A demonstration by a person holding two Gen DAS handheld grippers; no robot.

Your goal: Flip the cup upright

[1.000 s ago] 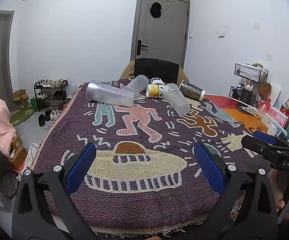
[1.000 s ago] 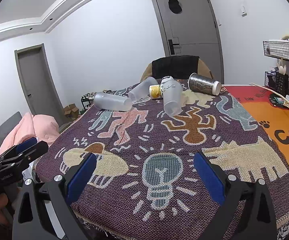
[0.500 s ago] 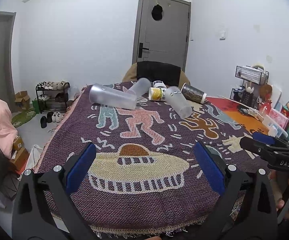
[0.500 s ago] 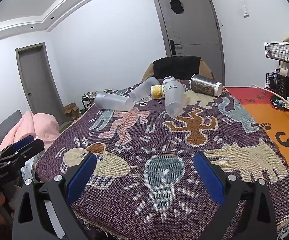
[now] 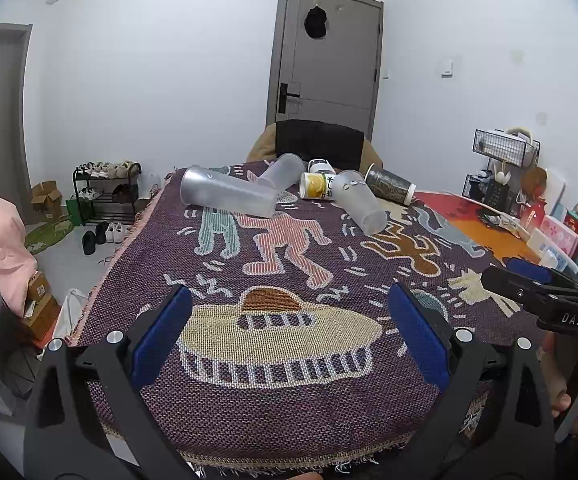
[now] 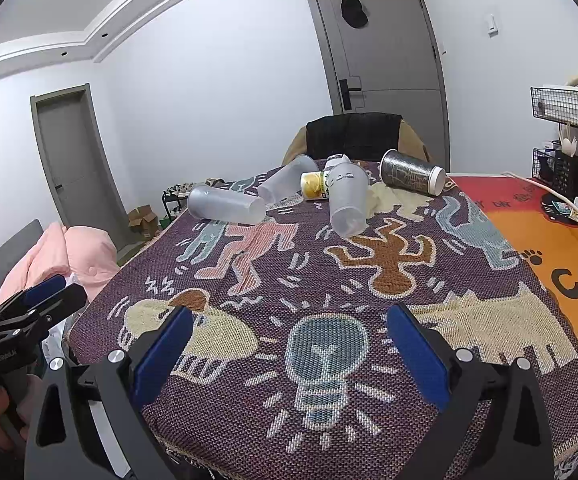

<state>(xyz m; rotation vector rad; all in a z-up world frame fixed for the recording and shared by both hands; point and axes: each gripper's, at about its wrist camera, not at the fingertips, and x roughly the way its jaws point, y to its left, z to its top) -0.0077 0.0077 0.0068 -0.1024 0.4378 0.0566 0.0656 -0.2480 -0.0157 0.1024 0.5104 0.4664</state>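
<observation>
Several cups lie on their sides at the far end of the patterned purple blanket [image 5: 289, 272]. A long frosted cup [image 5: 227, 197] [image 6: 225, 210] lies at the left. A second frosted cup [image 5: 281, 171] [image 6: 285, 178] lies behind it. A third frosted cup [image 5: 359, 201] [image 6: 347, 202] lies in the middle. A dark patterned cup with a white rim [image 5: 391, 186] [image 6: 411, 176] lies at the right. My left gripper [image 5: 289, 334] is open and empty over the near edge. My right gripper [image 6: 289, 352] is open and empty over the light-bulb pattern, far from the cups.
A yellow-labelled can [image 5: 317, 185] [image 6: 314, 185] lies among the cups. A chair with a dark jacket [image 5: 319, 142] stands behind the table. An orange mat [image 6: 549, 240], wire baskets [image 6: 569, 106] and small boxes [image 5: 553, 236] are at the right. A shoe rack [image 5: 105, 192] stands at the left.
Both wrist views have tilted up slightly and edged towards the cups. Both grippers stay open and empty. The cups have not moved.
</observation>
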